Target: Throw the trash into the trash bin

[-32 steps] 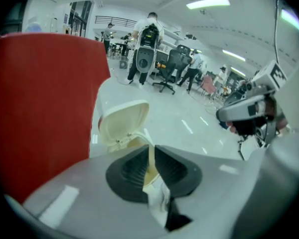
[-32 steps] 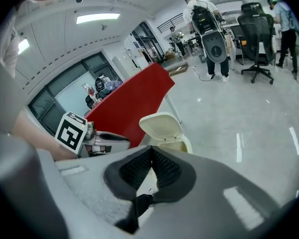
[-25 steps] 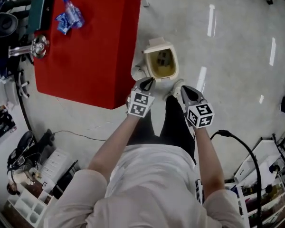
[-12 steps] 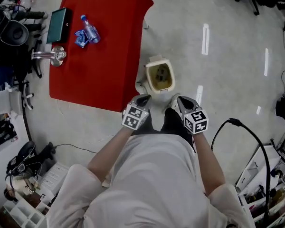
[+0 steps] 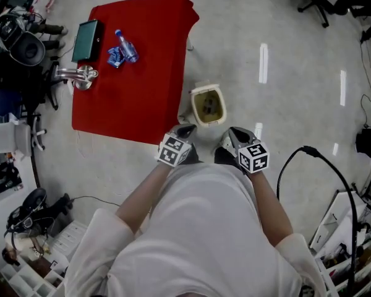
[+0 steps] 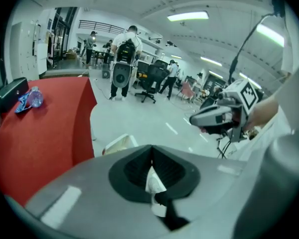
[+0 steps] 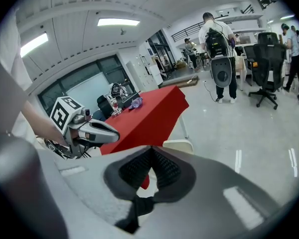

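The cream trash bin [image 5: 204,91] stands open on the floor beside the red table [image 5: 142,85], with something dark inside. It also shows as a pale rim [image 6: 120,143] over my left jaws and as a rim [image 7: 178,146] over my right ones. On the table lie a crushed plastic bottle [image 5: 127,46] and a blue wrapper [image 5: 115,56]. My left gripper [image 5: 187,130] and right gripper [image 5: 235,133] hover side by side in front of my body, short of the bin. Both are shut, pads together, with nothing I can make out held.
A dark tablet [image 5: 86,40] and a silver metal object [image 5: 79,74] sit at the table's left edge. A black cable [image 5: 324,166] arcs over the floor at right. Shelving and clutter line the left side. People and office chairs [image 6: 150,81] stand far off.
Both grippers have risen and drawn back from the bin towards my body. The head view has lifted too, so the bin and table look smaller and farther off.
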A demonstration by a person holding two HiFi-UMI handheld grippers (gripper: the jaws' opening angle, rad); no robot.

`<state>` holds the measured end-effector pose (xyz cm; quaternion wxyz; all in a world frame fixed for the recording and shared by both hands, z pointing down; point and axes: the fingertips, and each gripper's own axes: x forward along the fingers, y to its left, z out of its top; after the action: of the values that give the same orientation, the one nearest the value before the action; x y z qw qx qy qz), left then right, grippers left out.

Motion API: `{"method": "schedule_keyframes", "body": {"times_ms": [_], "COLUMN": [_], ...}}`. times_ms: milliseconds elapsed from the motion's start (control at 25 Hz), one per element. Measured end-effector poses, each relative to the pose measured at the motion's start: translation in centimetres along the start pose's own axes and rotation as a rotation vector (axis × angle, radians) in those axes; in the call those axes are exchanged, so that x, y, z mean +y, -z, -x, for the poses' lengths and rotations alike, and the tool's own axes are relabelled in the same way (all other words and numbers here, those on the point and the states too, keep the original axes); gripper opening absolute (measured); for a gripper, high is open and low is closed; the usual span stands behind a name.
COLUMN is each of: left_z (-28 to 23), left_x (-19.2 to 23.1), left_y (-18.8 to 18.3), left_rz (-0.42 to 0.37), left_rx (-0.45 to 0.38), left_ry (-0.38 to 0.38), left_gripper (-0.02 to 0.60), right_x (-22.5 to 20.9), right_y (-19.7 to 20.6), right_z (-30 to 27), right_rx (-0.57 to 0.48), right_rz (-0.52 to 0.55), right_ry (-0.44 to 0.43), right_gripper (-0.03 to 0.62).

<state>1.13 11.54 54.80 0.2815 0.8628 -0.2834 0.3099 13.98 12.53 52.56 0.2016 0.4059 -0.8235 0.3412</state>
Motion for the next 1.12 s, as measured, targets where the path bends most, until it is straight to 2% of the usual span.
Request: {"method": "schedule_keyframes", "body": {"times_ms": [520, 840, 1120], "left_z": [3.0, 6.5, 9.0], "left_x": [1.8, 7.4, 12.4], "left_y": [-1.3, -2.8, -4.0], "left_rz": [-0.005, 0.016, 0.021], "left_rx": [-0.038, -0.094, -0.121], "left_ry": [-0.056, -0.147, -0.184], "left_gripper": [0.005, 0.026, 0.055], "right_x": [1.6, 3.4, 5.2], "right_y": [-3.5, -6.4, -8.3], "right_z": [0.3, -2.0, -4.5], "right_rx": [-0.039, -0.042, -0.045], "right_rz": [0.04, 0.107, 0.131], "right_ry": [0.005, -0.02, -0.028], "right_gripper": [0.002, 0.002, 0.002]}}
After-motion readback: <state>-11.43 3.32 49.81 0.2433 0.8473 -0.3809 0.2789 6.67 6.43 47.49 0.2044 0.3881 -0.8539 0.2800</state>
